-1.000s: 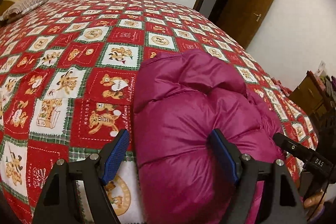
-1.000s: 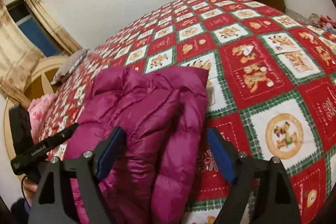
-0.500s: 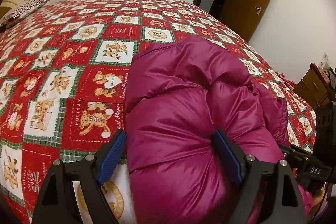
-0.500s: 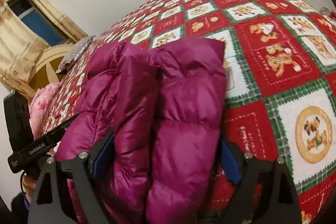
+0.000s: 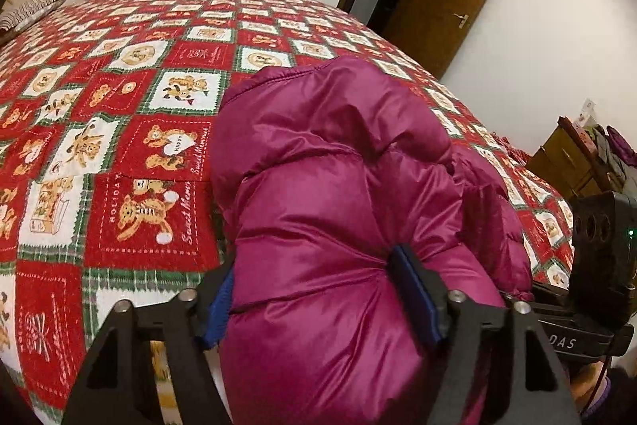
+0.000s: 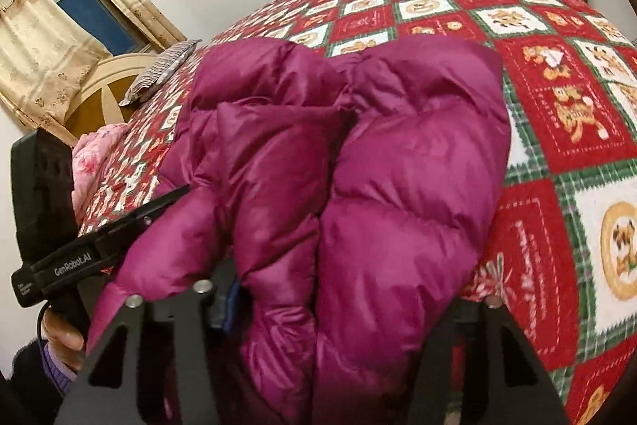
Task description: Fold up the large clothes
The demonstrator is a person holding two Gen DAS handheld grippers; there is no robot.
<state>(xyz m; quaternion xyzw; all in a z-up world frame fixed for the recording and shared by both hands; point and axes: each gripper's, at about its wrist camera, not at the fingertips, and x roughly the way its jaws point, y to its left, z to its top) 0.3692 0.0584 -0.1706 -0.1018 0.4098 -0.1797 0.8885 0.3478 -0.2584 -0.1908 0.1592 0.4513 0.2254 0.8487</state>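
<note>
- Jacket (image 5: 338, 210), a puffy magenta down one, is lying bundled on the bedspread (image 5: 119, 146) near its closest edge, well away from the striped pillow (image 5: 32, 10) at the bedspread's far corner.
- Left gripper (image 5: 318, 299) is closing around the jacket's near end; its blue pads (image 5: 414, 289) are already denting the padding on both sides, so it is gripping a thick fold.
- Right gripper (image 6: 346, 301) is closing as well, with the jacket's other near bulge between its jaws. Only one blue pad (image 6: 231, 305) is peeking out, the other being buried in fabric, and the padding is bulging past the jaws, so it looks clamped on too.
- Judging by its shape, the folding is already well under way: the jacket is sitting as a narrow, doubled-up mound with a deep crease running along the middle in the right wrist view, and no sleeve is hanging loose on the bedspread.
- What seems to be remaining is one more fold, bringing the gripped near end up and over towards the jacket's far end, then letting go and pressing the bundle flat.
- Trapped air is making the padding springy, so the bundle is likely to puff open once released.
</note>
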